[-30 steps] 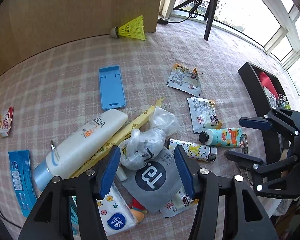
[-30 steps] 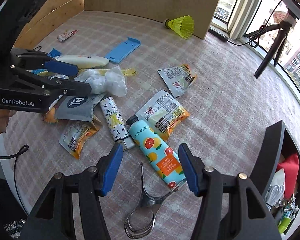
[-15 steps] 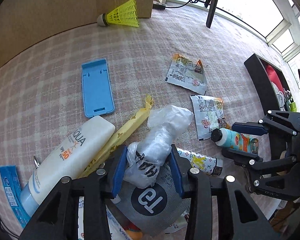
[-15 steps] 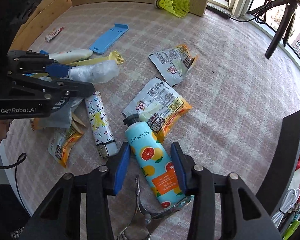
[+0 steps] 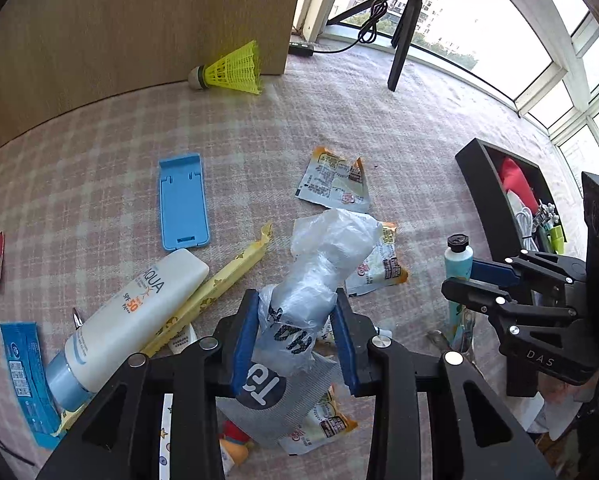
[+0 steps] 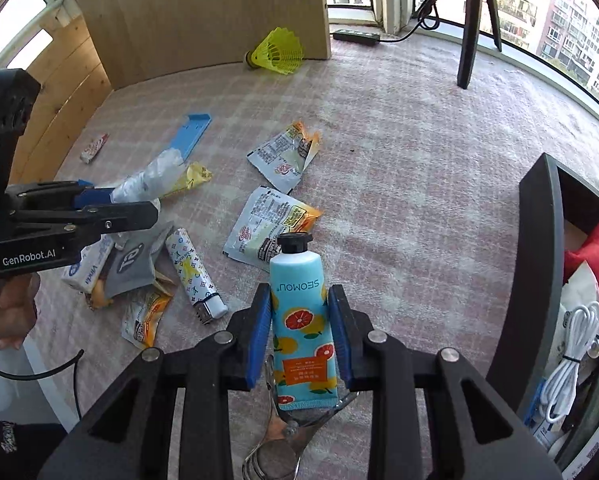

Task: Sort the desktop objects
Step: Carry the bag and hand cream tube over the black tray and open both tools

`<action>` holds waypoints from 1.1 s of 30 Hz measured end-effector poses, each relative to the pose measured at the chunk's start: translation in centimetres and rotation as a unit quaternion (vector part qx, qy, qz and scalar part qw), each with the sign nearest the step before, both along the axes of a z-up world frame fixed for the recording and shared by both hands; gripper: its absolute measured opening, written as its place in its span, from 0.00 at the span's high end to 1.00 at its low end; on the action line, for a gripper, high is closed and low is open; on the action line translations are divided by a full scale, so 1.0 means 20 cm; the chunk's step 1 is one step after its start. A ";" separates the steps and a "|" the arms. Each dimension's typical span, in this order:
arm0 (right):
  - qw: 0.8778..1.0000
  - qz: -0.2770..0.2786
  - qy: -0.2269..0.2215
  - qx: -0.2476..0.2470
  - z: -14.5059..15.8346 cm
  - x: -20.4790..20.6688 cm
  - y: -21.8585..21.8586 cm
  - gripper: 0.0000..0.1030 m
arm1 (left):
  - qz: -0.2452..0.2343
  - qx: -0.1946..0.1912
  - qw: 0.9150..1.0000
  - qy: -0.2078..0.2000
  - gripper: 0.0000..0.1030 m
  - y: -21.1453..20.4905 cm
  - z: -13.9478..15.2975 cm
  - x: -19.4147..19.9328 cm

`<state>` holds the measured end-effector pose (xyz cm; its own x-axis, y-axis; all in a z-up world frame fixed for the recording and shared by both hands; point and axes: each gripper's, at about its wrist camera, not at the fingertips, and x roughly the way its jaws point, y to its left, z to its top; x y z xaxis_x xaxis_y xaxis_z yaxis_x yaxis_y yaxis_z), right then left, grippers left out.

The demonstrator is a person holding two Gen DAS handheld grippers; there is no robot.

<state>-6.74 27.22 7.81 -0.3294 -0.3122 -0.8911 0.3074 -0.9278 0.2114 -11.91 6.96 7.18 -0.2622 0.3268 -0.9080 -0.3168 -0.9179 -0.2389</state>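
A crumpled clear plastic bag (image 5: 331, 240) with black lettering sticks up between the blue pads of my left gripper (image 5: 295, 312). Its jaws are closing and press on the bag's lower part, above the pile of packets. My right gripper (image 6: 299, 300) is closing on a turquoise hand cream tube (image 6: 303, 332) printed with oranges. The pads squeeze its sides and the black cap points away from me. In the right wrist view my left gripper (image 6: 131, 204) is at the left with the bag. My right gripper (image 5: 471, 280) holds the tube beside the black organiser box (image 5: 483, 184).
On the checked cloth lie a white sunscreen tube (image 5: 135, 312), a blue phone stand (image 5: 183, 204), a yellow stick wrapper (image 5: 219, 280), snack packets (image 5: 331, 182), a patterned lighter (image 6: 191, 276) and a metal clip (image 6: 275, 440). A yellow shuttlecock (image 5: 235, 70) lies by the wooden board. A tripod leg (image 5: 399, 56) stands at the back.
Both grippers have gone from wide open to gripping. The left took hold of the plastic bag and raised it a little. The right rolled and closed on the hand cream tube, which has come up.
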 end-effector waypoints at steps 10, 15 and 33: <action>0.992 -0.101 0.052 -0.056 0.21 0.09 0.33 0.73 | -0.041 0.041 0.998 0.020 0.68 0.26 0.21 0.05; 0.982 -0.164 0.072 -0.055 0.33 0.12 0.62 0.73 | -0.070 0.073 0.995 0.021 0.68 0.50 0.29 0.08; 0.943 -0.322 0.076 0.034 0.52 0.17 1.46 0.72 | -0.162 0.155 0.974 0.012 0.57 1.38 0.42 0.30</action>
